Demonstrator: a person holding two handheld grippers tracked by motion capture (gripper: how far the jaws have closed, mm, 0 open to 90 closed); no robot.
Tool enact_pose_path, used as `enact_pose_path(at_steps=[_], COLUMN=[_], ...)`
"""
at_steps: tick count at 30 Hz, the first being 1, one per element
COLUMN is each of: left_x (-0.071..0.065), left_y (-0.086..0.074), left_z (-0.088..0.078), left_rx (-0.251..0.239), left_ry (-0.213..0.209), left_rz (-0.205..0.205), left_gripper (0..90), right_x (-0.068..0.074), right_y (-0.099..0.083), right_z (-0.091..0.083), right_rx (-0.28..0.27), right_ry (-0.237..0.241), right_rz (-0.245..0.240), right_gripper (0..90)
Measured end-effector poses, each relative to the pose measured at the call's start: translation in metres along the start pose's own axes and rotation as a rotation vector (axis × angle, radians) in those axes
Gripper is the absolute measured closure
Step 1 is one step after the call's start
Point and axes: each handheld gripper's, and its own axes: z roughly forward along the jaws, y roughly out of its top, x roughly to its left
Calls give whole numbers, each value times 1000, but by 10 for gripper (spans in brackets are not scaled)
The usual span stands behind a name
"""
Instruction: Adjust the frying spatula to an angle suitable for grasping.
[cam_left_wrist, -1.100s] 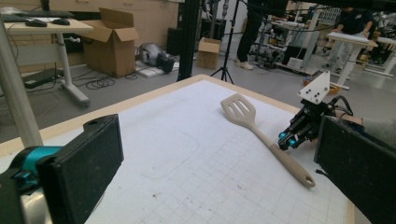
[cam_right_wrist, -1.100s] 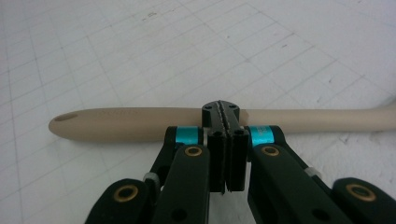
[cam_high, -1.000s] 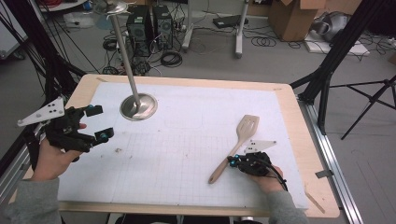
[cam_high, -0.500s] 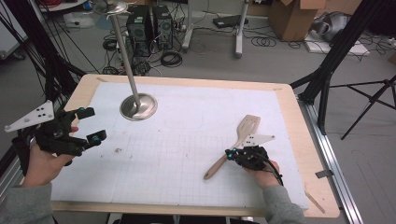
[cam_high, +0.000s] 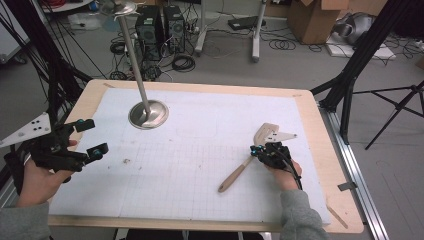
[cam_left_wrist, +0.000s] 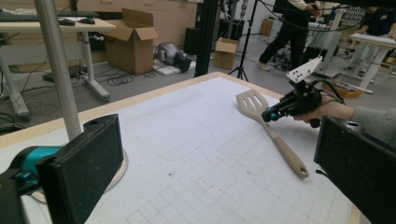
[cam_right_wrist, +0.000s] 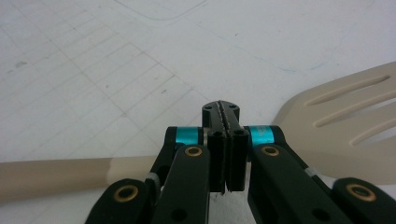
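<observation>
Spatula (cam_high: 250, 157), beige and slotted, lies flat on the bench's (cam_high: 200, 150) gridded white mat, right of centre. Right gripper (cam_high: 259, 150), jaws pressed together over the neck; whether they pinch it, cannot tell. Left gripper (cam_high: 90, 136) hovers at the left edge, jaws spread, empty. Metal stand (cam_high: 147, 112) far left.

No readable text, label or number appears anywhere.

spatulas: 1 (cam_high: 252, 156) | metal stands: 1 (cam_high: 147, 113) | claws: 2 (cam_high: 91, 136) (cam_high: 259, 150)
</observation>
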Motion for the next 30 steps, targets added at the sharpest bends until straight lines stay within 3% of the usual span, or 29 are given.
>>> enact_pose_path(at_steps=[6, 10, 17, 30], left_x=[0, 0, -1, 0], left_y=[-1, -2, -2, -2], left_z=[-3, -4, -5, 1], left_rx=[7, 7, 7, 10], left_ry=[5, 10, 12, -3], left_rz=[1, 0, 1, 1], left_gripper=[18, 18, 18, 18], right_x=[0, 0, 2, 3], right_y=[2, 3, 4, -3], right_z=[13, 17, 12, -1], right_rx=[60, 72, 106, 110], right_ry=[-42, -43, -53, -50], right_rz=[-40, -51, -65, -25], right_gripper=[897, 898, 900, 900])
